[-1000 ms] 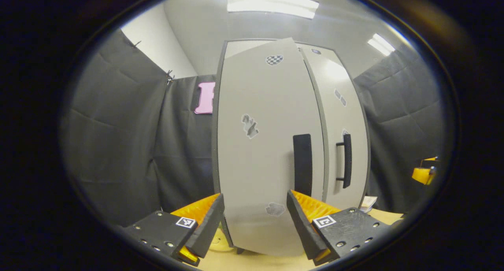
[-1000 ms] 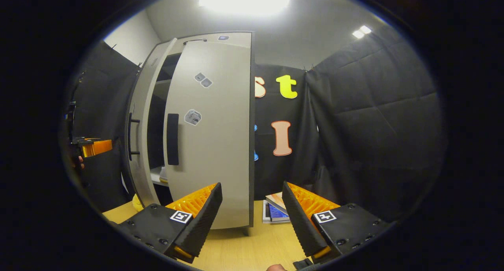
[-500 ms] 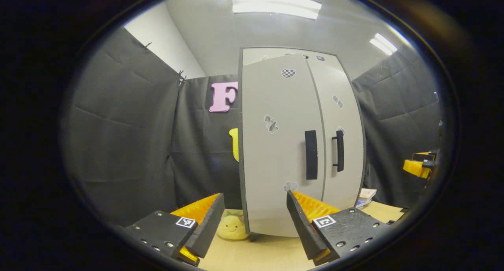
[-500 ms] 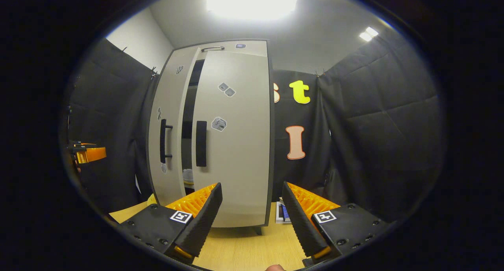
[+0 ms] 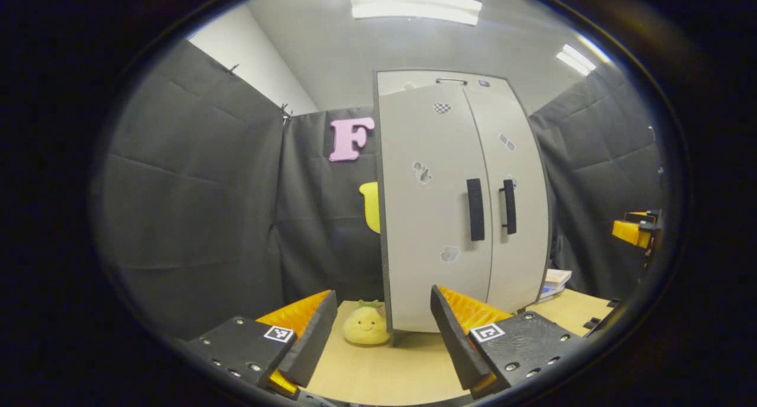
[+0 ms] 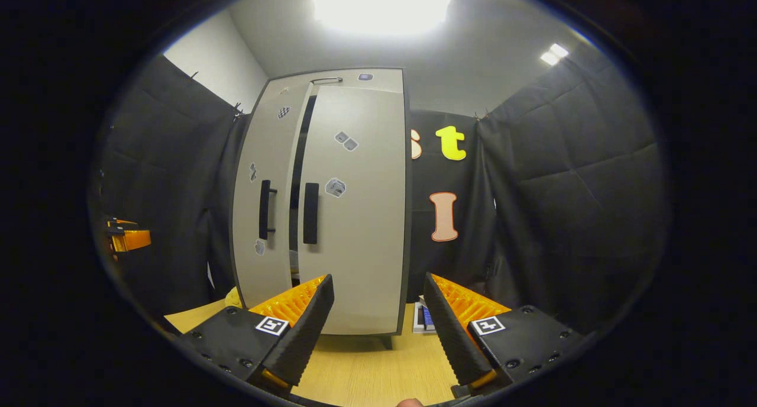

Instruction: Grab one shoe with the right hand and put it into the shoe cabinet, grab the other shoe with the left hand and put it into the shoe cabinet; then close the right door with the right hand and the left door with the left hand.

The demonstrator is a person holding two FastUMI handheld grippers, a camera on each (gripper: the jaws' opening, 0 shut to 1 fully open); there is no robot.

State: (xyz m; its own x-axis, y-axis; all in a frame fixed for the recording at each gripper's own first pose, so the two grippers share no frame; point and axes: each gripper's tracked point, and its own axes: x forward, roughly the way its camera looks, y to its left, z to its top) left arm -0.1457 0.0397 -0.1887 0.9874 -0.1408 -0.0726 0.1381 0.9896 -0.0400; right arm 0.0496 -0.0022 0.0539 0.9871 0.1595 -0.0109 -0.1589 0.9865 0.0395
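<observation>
Progress check, going left to right: in the left gripper view the left gripper (image 5: pixel 383 336) sits low over the wooden table (image 5: pixel 384 374) with its jaws spread wide and nothing between them, well back from the shoe cabinet (image 5: pixel 461 206). A little yellow plush toy (image 5: pixel 365 326) sits on the table just left of the cabinet's bottom corner. Left door (image 5: pixel 434 212) looks flush from here. Moving right, the right door (image 6: pixel 355 212) doesn't seem fully home: in the right gripper view there's a thin dark gap down the middle between the two doors, next to the black handles (image 6: pixel 310 213). I can't see any shoes, so I'm guessing both are inside already. The right gripper (image 6: pixel 378 330) is also spread apart and empty, clear of the cabinet, with some books (image 6: pixel 423 319) lying on the table behind it. So I'd call it basically finished, maybe one last nudge on that right door.
</observation>
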